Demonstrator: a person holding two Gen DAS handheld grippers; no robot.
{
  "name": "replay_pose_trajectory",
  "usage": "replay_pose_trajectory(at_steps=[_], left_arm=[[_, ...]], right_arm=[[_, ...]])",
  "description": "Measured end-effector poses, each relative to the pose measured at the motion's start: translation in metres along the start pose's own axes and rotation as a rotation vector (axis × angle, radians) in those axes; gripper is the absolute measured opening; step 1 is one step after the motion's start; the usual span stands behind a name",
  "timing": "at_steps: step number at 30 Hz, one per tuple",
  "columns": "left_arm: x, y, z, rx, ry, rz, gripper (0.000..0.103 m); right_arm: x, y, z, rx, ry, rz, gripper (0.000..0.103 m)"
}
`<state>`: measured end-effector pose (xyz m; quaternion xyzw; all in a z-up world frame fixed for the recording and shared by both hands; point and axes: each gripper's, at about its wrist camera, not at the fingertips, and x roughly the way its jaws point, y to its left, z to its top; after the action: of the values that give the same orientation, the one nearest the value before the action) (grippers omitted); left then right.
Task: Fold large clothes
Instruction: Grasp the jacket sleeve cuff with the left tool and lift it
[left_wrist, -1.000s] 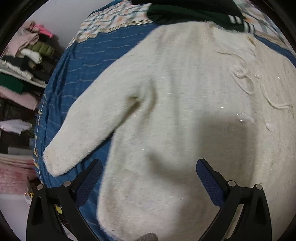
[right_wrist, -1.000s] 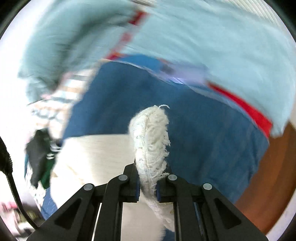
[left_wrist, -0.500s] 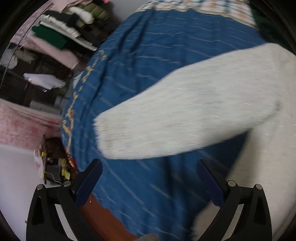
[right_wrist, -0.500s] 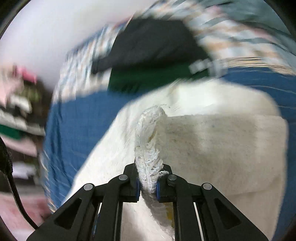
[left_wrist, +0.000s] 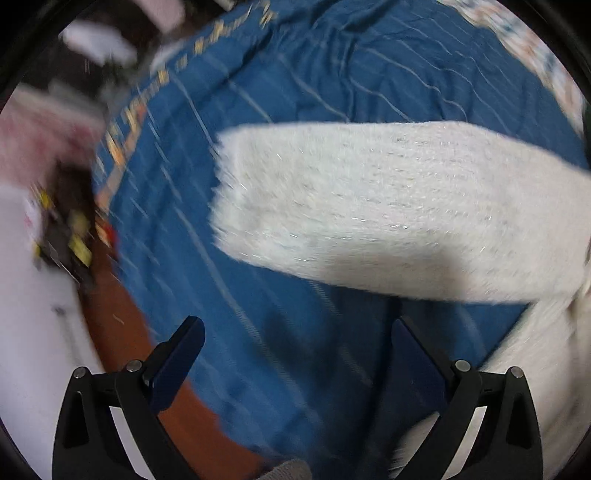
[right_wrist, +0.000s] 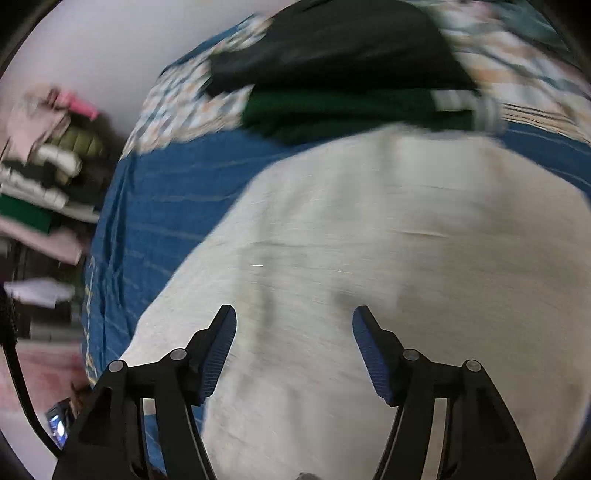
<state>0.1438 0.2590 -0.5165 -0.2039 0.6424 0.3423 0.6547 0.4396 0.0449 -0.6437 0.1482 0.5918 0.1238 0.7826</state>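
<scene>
Blue, thinly striped bedding (left_wrist: 295, 92) is seen spread beneath a cream fleece sweater (right_wrist: 388, 240), which lies flat on it. In the right wrist view the sweater's body fills the field directly under and ahead of the right gripper (right_wrist: 294, 332), whose jaws are held wide apart with nothing between them. In the left wrist view one sleeve (left_wrist: 369, 206) is laid across the bedding, ahead of and above the left gripper (left_wrist: 297, 343); its cuff end is pointed toward the left of the frame. The left gripper is likewise spread open and empty, poised over bare bedding, well apart from the sleeve. A dark green and black garment (right_wrist: 332, 74) is shown beyond the sweater's far edge, partly on a patterned cover (right_wrist: 177, 103). Stacked clothes (right_wrist: 44, 166) are visible at the left margin. Both views are motion-blurred; the sweater's right side is cut off by the frame.
</scene>
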Motion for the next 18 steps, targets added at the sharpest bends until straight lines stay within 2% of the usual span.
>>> replay_pose_trajectory(at_steps=[2, 4, 6, 9, 10, 11, 12, 13, 14, 15, 16, 17, 18], left_arm=[[0.019, 0.005, 0.007, -0.111, 0.056, -0.118, 0.103], [0.044, 0.015, 0.017, -0.271, 0.099, -0.235, 0.103], [0.067, 0.023, 0.03, -0.392, 0.103, -0.284, 0.102], [0.086, 0.028, 0.056, -0.475, 0.053, -0.23, 0.089], [0.085, 0.029, 0.065, -0.482, 0.02, -0.196, 0.071], [0.081, 0.028, 0.079, -0.476, -0.029, -0.152, 0.05], [0.077, 0.026, 0.09, -0.463, -0.059, -0.146, 0.037], [0.075, 0.024, 0.098, -0.446, -0.078, -0.151, 0.02], [0.07, 0.02, 0.109, -0.413, -0.099, -0.15, 0.018], [0.061, 0.014, 0.12, -0.37, -0.141, -0.137, 0.018], [0.055, 0.01, 0.125, -0.343, -0.168, -0.133, 0.017], [0.046, 0.003, 0.131, -0.303, -0.2, -0.122, 0.017], [0.036, -0.004, 0.136, -0.258, -0.237, -0.108, 0.017]], right_arm=[[-0.015, -0.028, -0.005, 0.067, 0.002, -0.067, 0.068], [-0.025, -0.058, -0.018, 0.136, 0.021, -0.133, 0.068], [-0.027, -0.086, -0.026, 0.203, 0.038, -0.186, 0.068], [-0.028, -0.121, -0.033, 0.264, 0.043, -0.268, 0.068], [-0.022, -0.128, -0.039, 0.298, 0.043, -0.298, 0.068], [-0.036, -0.144, -0.034, 0.325, 0.044, -0.298, 0.068], [-0.033, -0.149, -0.038, 0.362, 0.036, -0.29, 0.068], [-0.031, -0.153, -0.038, 0.399, 0.021, -0.283, 0.068], [-0.031, -0.158, -0.039, 0.427, 0.006, -0.276, 0.062], [-0.033, -0.165, -0.036, 0.456, -0.012, -0.264, 0.038], [-0.03, -0.172, -0.036, 0.49, -0.021, -0.252, 0.024], [-0.026, -0.18, -0.034, 0.52, -0.014, -0.277, 0.017], [-0.02, -0.187, -0.031, 0.535, -0.009, -0.297, 0.017]])
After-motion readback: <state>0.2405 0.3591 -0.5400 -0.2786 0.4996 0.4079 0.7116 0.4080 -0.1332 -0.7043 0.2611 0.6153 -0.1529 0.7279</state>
